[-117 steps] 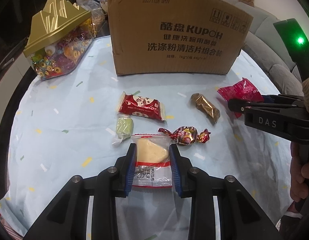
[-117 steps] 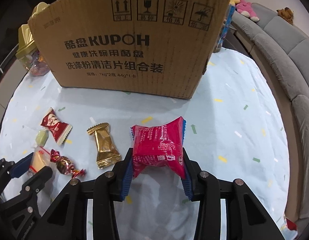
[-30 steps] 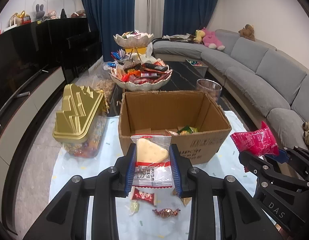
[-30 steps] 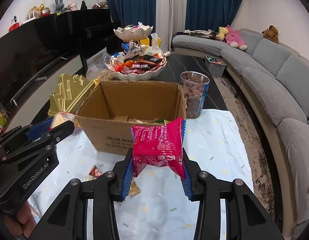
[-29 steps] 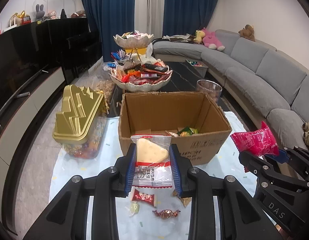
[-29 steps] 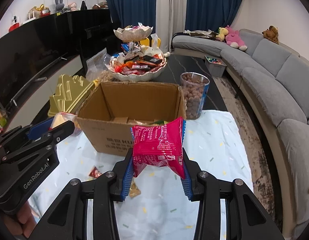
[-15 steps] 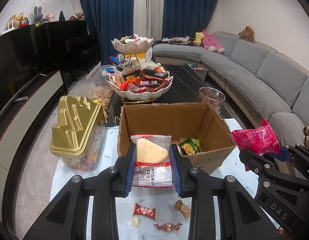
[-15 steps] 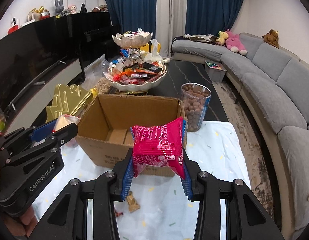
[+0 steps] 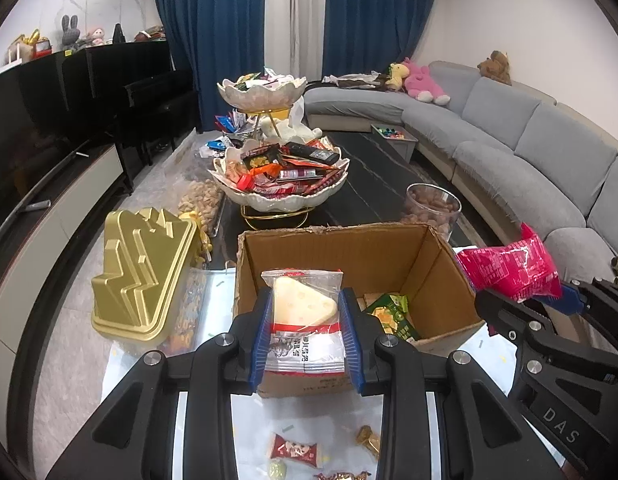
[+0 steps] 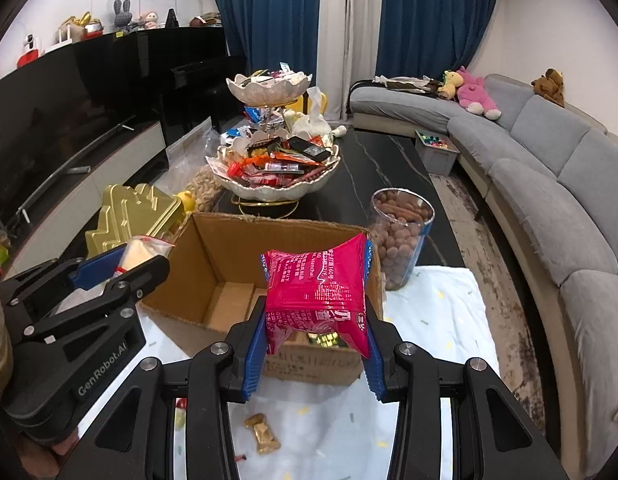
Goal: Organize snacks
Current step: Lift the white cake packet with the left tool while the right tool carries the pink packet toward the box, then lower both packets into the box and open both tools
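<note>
The left tongs [image 9: 305, 326] grip a clear packet holding a pale yellow wedge [image 9: 303, 308], raised above the near edge of the open cardboard box [image 9: 341, 246]. The right tongs [image 10: 315, 338] clamp a pink snack bag [image 10: 317, 288] above the box's near right corner. Loose sweets [image 9: 293, 447] lie on the surface in front of the box.

We are seeing an evenly, softly lit room, with faint sheen lying on the black cabinet [image 10: 109, 92]. Both fisheye views are bending the sofa [image 9: 529, 140] strongly and darkening at the corners. Everything is staying sharp, with only soft shadows showing.
</note>
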`<action>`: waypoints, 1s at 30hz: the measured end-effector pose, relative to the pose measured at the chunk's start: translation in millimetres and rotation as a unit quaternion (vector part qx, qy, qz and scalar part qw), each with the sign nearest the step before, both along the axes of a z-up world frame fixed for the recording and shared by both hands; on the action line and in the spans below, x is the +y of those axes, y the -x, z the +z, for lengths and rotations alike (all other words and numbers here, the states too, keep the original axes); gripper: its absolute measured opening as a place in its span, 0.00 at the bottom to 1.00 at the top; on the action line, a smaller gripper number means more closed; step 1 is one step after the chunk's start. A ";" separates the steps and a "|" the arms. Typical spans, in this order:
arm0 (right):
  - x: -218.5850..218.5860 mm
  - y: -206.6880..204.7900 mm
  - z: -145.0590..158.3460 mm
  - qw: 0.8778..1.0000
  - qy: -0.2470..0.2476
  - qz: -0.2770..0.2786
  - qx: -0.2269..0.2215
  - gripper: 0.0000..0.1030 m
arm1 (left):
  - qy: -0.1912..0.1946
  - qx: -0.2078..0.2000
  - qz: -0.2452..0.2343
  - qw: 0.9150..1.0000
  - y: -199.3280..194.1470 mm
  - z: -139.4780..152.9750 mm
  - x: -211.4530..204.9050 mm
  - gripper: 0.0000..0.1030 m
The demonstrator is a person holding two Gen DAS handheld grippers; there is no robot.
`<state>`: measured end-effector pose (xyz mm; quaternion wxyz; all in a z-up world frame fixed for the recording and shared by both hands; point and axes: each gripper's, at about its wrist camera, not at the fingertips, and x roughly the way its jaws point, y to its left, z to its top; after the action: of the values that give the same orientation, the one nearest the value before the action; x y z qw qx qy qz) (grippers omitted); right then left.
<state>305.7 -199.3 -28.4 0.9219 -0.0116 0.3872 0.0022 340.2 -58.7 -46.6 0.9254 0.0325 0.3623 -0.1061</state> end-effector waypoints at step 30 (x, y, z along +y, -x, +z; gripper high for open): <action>-6.4 -49.3 -31.3 1.000 -0.001 -0.010 0.025 0.41 | -0.001 0.026 0.005 1.000 -50.6 -33.9 -6.9 0.32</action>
<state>355.0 -205.7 -59.7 0.9120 -0.0071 0.4101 -0.0064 390.8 -65.6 -80.6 0.9163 0.0293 0.3862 -0.1019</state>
